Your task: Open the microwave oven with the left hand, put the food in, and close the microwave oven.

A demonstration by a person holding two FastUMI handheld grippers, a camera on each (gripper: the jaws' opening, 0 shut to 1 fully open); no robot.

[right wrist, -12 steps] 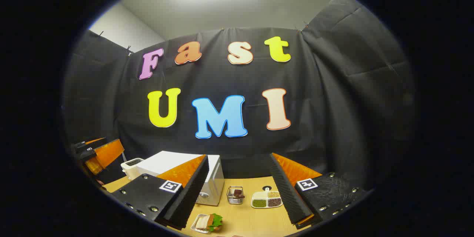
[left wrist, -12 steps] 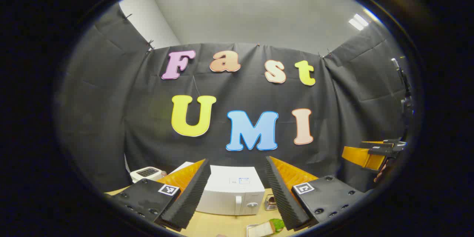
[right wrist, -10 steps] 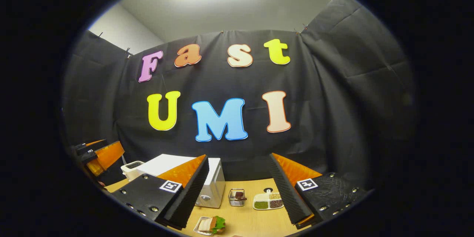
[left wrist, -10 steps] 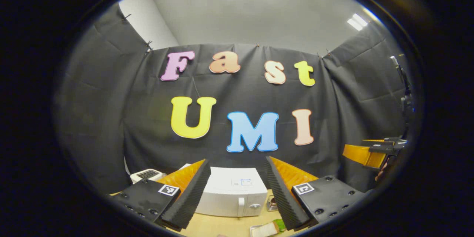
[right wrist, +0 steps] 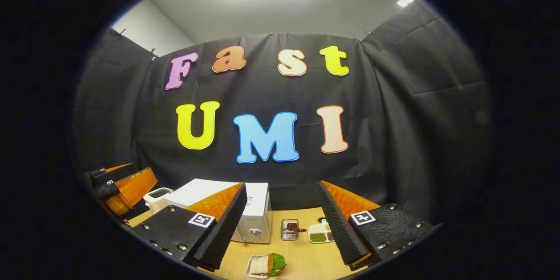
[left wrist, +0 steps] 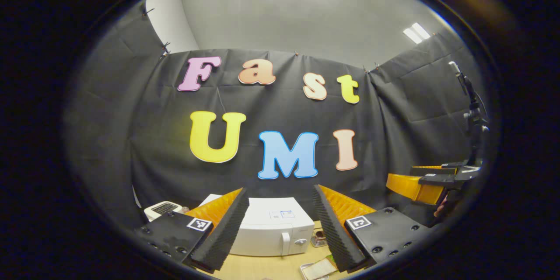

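One white box-shaped microwave oven (left wrist: pixel 273 232) on the pale wooden table (left wrist: pixel 258 267), door shut, seen at 6 o'clock in the left gripper view between the fingers of the left gripper (left wrist: pixel 280 232). A small blue-edged label on its top, writing too small to read; one upright handle and one round knob on the front. Left gripper's jaws spread wide, nothing between them, held above the table short of the oven. One square black-and-white marker on each finger base, two in all, bearing patterns rather than words.

One small white tray of food (right wrist: pixel 266 265), a sandwich with a green leaf, at 6 o'clock in the right gripper view, on the table in front of the oven (right wrist: pixel 245 214) and apart from it. In the left gripper view the same tray (left wrist: pixel 318 268) at 5 o'clock, partly behind a finger. Right gripper (right wrist: pixel 282 227) likewise gaping, empty, above the table; two markers on it as well.

At 9 o'clock from the oven, one white toaster (right wrist: pixel 156 197). At 3 o'clock from it, one small wire basket (right wrist: pixel 289 229) with something brown inside, then one white divided dish (right wrist: pixel 320 232) of green and dark grains. No legible brand anywhere.

Far-off right gripper (left wrist: pixel 426 183) at 4 o'clock in the left gripper view; far-off left gripper (right wrist: pixel 122 186) at 8 o'clock in the right gripper view.
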